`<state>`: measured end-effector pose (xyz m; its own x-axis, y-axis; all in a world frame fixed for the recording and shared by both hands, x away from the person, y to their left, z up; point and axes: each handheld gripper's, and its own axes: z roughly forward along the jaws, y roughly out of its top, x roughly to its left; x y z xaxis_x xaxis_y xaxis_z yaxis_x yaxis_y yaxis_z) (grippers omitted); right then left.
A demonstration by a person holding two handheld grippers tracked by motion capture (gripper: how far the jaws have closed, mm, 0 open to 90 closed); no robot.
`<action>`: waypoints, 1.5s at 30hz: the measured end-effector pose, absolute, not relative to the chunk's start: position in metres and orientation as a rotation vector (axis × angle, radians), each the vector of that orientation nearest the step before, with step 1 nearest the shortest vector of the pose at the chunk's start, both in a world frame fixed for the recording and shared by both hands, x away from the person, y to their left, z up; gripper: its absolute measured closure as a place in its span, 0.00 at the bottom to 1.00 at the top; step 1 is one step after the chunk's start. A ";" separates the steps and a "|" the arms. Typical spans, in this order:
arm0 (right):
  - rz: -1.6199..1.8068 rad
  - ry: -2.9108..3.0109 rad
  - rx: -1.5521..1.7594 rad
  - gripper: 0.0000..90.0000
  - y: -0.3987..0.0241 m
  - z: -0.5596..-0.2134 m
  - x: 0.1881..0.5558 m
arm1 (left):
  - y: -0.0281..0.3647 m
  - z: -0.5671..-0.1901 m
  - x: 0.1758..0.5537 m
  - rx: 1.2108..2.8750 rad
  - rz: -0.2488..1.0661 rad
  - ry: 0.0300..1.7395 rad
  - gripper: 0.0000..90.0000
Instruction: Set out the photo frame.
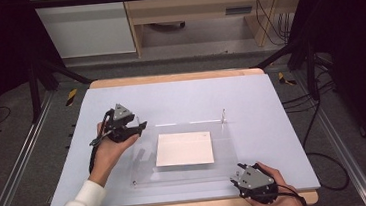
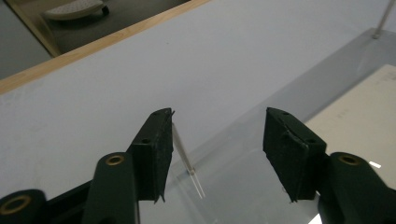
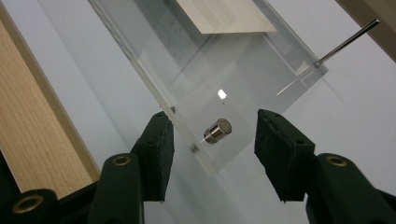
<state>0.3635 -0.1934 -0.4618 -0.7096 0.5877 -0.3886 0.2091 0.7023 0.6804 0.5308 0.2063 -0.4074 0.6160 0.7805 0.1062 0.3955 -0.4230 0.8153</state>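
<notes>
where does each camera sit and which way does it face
high view: above the person's side, facing forward and down on the table; forearms, hands and both hand-held grippers show.
left gripper view: rides the left hand-held gripper, looking along its open jaws past a thin pin.
right gripper view: rides the right hand-held gripper, jaws open around the clear acrylic plate corner with a metal stud.
Shared by all: the plate and white sheet.

A wooden table (image 1: 178,77) carries a pale lilac-blue mat (image 1: 180,98) covering nearly all of its top. At frame centre a clear acrylic plate (image 1: 145,156) lies flat on the mat, its near right corner reaching lower right.
</notes>
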 end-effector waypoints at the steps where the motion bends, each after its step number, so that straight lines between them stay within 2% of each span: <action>1: 0.819 2.307 0.605 0.53 -0.193 -0.461 0.363 | 0.206 -0.406 0.522 2.043 0.619 0.897 0.43; 7: 0.832 2.296 0.623 0.54 -0.193 -0.460 0.362 | 0.202 -0.398 0.482 2.076 0.644 0.768 0.35; 11: 0.834 2.293 0.625 0.55 -0.194 -0.458 0.362 | 0.201 -0.399 0.459 2.109 0.632 0.726 0.24; 19: 0.848 2.286 0.639 0.55 -0.194 -0.455 0.362 | 0.197 -0.410 0.425 2.161 0.634 0.631 0.16; 32: 0.887 2.258 0.664 0.57 -0.196 -0.449 0.362 | 0.205 -0.413 0.400 2.164 0.641 0.588 0.14; 45: 0.916 2.246 0.698 0.57 -0.196 -0.441 0.362 | 0.207 -0.413 0.391 2.164 0.655 0.557 0.13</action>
<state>0.3623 -0.1958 -0.4414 -0.6764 0.6569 -0.3330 0.2368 0.6221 0.7463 0.3913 0.2070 -0.4130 0.7701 0.5791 0.2676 0.1706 -0.5911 0.7883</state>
